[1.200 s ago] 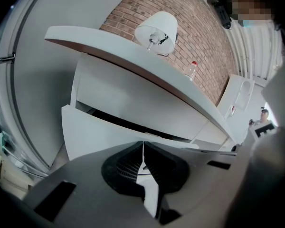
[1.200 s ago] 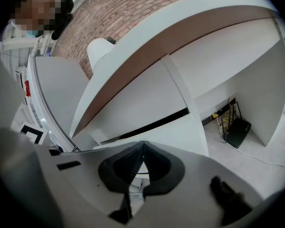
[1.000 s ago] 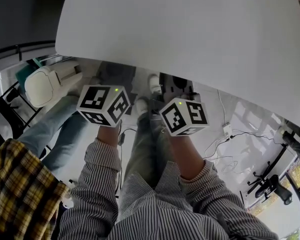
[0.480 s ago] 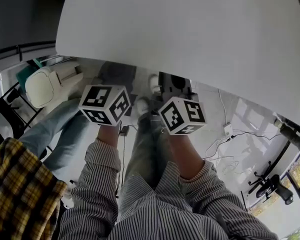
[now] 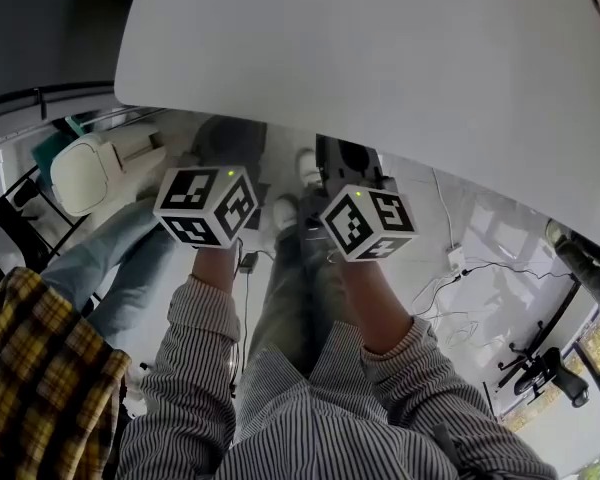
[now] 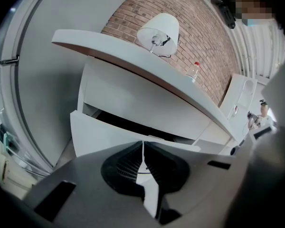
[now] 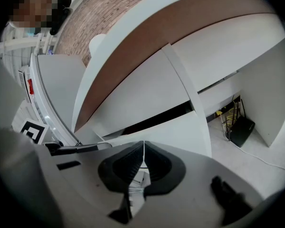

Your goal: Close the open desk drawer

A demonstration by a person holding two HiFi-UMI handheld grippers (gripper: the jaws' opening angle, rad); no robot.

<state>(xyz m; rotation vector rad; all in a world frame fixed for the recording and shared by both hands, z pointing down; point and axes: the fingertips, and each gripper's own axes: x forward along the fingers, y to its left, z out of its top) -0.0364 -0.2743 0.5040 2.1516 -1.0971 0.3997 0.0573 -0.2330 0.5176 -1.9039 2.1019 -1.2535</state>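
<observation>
Right now your left gripper (image 6: 143,145) sits below the front edge of the desk (image 5: 380,68). Its jaws are pressed together with nothing between them, and they point at the white front of the drawer (image 6: 102,134). That drawer stands pulled out from under the desk top, with a dark gap showing behind its front panel. You cannot tell from either gripper view whether the tips touch the panel. On the desk above it stand a white lamp (image 6: 159,28) and a small bottle (image 6: 194,71). Your right gripper (image 7: 143,145) is just beside the left one under the same desk edge. Its jaws are likewise pressed together on nothing, and it faces the drawer front. Under the desk to the right, a black box (image 7: 241,129) sits on the floor.
</observation>
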